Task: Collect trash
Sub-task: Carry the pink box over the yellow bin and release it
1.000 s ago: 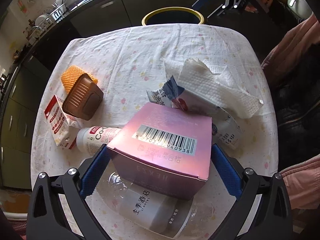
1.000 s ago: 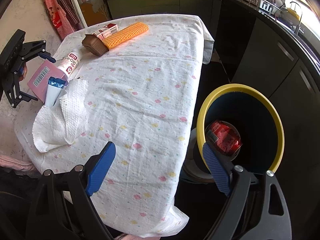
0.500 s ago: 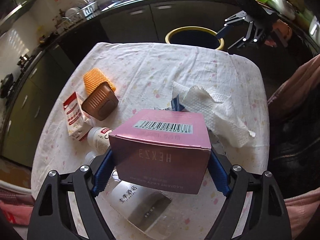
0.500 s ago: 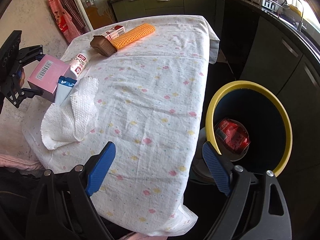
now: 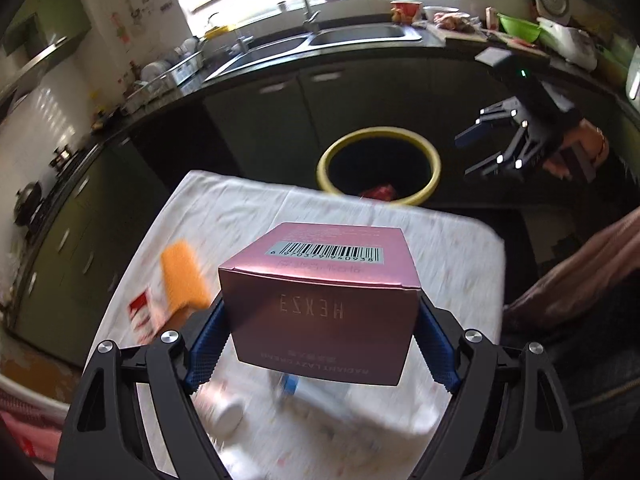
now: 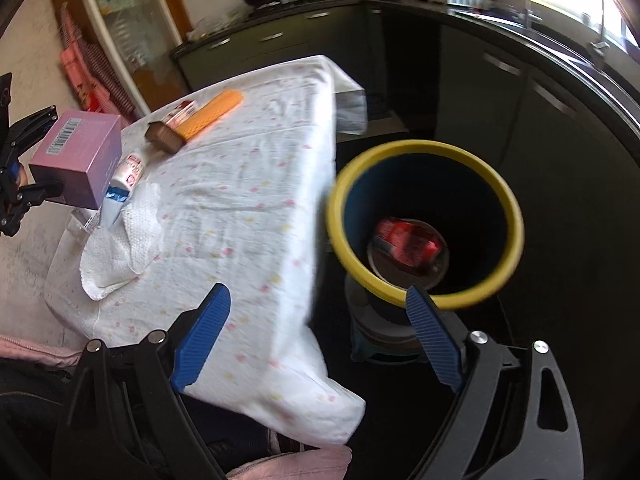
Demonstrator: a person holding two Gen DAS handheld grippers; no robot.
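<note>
My left gripper (image 5: 320, 344) is shut on a pink box (image 5: 320, 300) with a barcode on top. It holds the box in the air above the near end of the table. In the right wrist view the pink box (image 6: 76, 160) and the left gripper (image 6: 16, 184) are at the far left. The yellow-rimmed bin (image 5: 378, 133) stands on the floor beyond the table's far end, with a red wrapper (image 6: 408, 240) inside. My right gripper (image 6: 316, 320) is open and empty, level with the table corner beside the bin (image 6: 424, 146).
On the flowered tablecloth (image 6: 248, 184) lie a paper towel (image 6: 120, 248), a blue-and-white packet (image 6: 114, 200), a small white bottle (image 6: 130, 168), a brown tub (image 6: 164, 138), an orange waffle-textured piece (image 6: 208, 116) and a red-and-white carton (image 6: 182, 110). Dark kitchen cabinets surround the table.
The left gripper closed on the pink box and raised it off the table, tilting up towards the bin. The right gripper shifted sideways, so the bin now sits nearer its view's middle.
</note>
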